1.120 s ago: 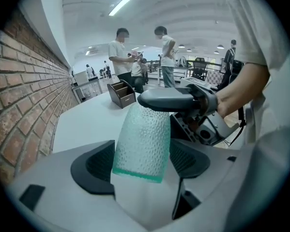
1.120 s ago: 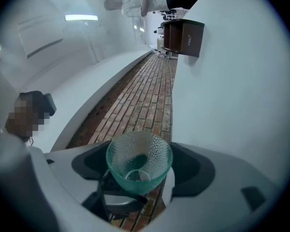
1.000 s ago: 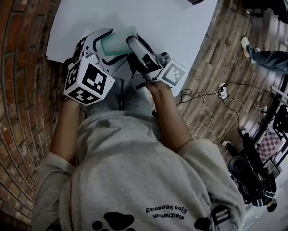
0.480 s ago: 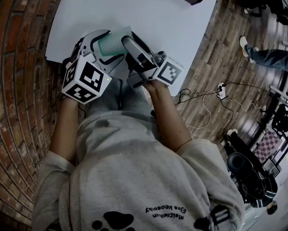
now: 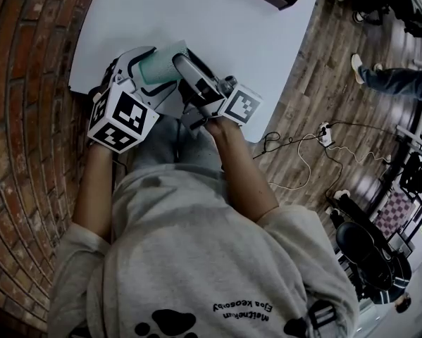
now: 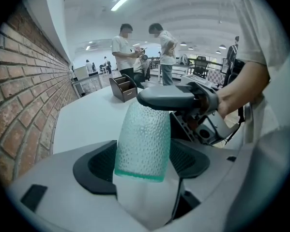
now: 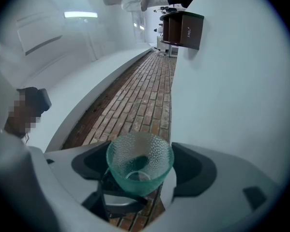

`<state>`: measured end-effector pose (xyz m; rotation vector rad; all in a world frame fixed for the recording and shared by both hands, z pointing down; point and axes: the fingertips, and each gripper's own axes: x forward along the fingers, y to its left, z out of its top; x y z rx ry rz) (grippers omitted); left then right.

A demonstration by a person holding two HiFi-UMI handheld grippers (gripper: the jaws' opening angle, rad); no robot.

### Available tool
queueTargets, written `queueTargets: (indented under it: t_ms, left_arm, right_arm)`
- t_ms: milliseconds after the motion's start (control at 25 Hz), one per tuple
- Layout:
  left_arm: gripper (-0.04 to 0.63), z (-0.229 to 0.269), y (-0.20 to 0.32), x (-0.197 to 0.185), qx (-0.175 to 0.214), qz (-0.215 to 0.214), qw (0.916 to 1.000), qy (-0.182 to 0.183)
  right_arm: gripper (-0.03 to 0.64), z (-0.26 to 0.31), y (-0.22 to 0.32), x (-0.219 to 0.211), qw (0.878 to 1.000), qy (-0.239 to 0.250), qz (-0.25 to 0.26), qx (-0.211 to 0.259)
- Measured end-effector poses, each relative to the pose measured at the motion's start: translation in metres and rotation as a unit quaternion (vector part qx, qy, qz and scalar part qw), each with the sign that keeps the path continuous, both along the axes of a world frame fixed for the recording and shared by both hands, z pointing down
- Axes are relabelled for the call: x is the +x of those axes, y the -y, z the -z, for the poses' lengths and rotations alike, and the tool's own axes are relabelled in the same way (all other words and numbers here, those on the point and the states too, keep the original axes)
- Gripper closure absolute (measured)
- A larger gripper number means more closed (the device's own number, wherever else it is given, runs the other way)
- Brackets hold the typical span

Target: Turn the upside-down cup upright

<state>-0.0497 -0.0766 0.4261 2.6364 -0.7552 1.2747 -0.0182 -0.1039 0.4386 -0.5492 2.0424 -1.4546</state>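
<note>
Hanging over the near edge of the white tabletop [image 5: 218, 27] in the head view, the green dimpled cup [image 5: 158, 65] sits tilted between the left gripper [image 5: 153, 72] and the right gripper [image 5: 186, 69]. Left gripper view: the jaws are closed on the cup [image 6: 142, 139], with one right-gripper jaw lying across its far end. Right gripper view: the cup [image 7: 140, 161] shows its open mouth to the camera, and the jaws are clamped on either side. A dark box [image 7: 183, 28] stands well apart.
</note>
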Motion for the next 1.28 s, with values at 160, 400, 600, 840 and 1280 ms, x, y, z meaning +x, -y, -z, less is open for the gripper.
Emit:
queueTargets:
  t_ms: [160,400,600,840,1280]
  left_arm:
    - [0.256,-0.006,0.0,-0.013,0.0,-0.007,1.0,0.006]
    - [0.256,-0.009,0.002,-0.02,-0.005,-0.003,1.0,0.005]
    - [0.256,-0.009,0.003,-0.022,-0.009,-0.002,0.9999,0.01]
    - [0.256,-0.011,0.002,-0.021,-0.013,-0.008,0.9998,0.016]
    - [0.256,-0.014,0.002,-0.018,-0.023,-0.019,0.9988,0.038]
  right_arm:
    - [0.236,0.025,0.007,-0.024,1.0,-0.024,-0.007,-0.012]
    - [0.232,0.021,0.01,-0.02,0.998,-0.066,-0.018,-0.01]
    - [0.229,0.028,0.016,-0.006,0.991,-0.13,-0.035,0.003]
    - [0.23,0.052,0.013,0.001,0.96,-0.27,-0.044,0.061]
    - [0.611,0.085,-0.002,0.015,0.908,-0.392,-0.049,0.143]
